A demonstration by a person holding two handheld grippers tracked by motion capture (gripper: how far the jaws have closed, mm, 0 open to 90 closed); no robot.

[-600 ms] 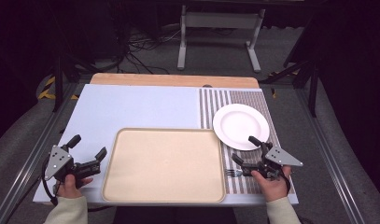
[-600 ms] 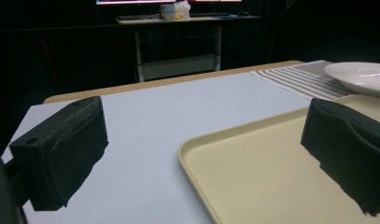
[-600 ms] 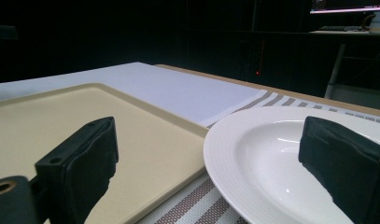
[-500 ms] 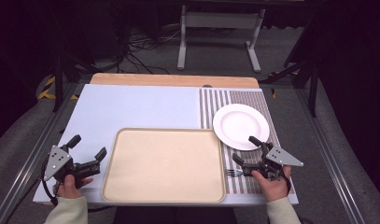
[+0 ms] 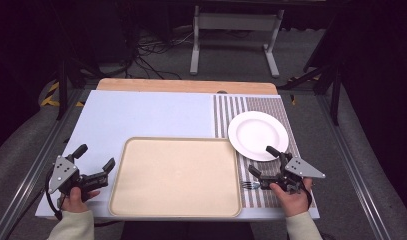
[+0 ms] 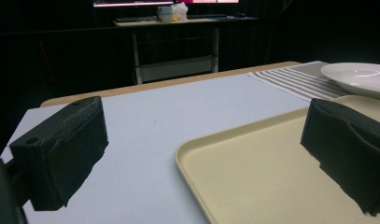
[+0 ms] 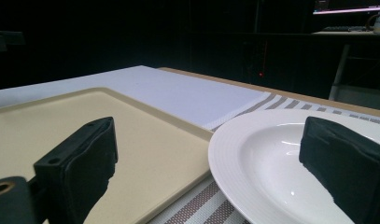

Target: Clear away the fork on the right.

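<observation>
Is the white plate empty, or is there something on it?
Empty. The plate lies flat on the striped mat with a bare white surface in the high view, and the right gripper view shows its bowl clean too.

A white plate [image 5: 257,135] sits on a brown-and-white striped mat [image 5: 231,107] beside a beige tray [image 5: 176,175].

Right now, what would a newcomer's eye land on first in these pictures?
Probably the big beige tray at the near middle of the table, bare inside. Next, the white plate on the striped mat at the tray's far right corner. The left tongs and right tongs hover open on either side, and a fork lies on the mat beside the right hand.
</observation>
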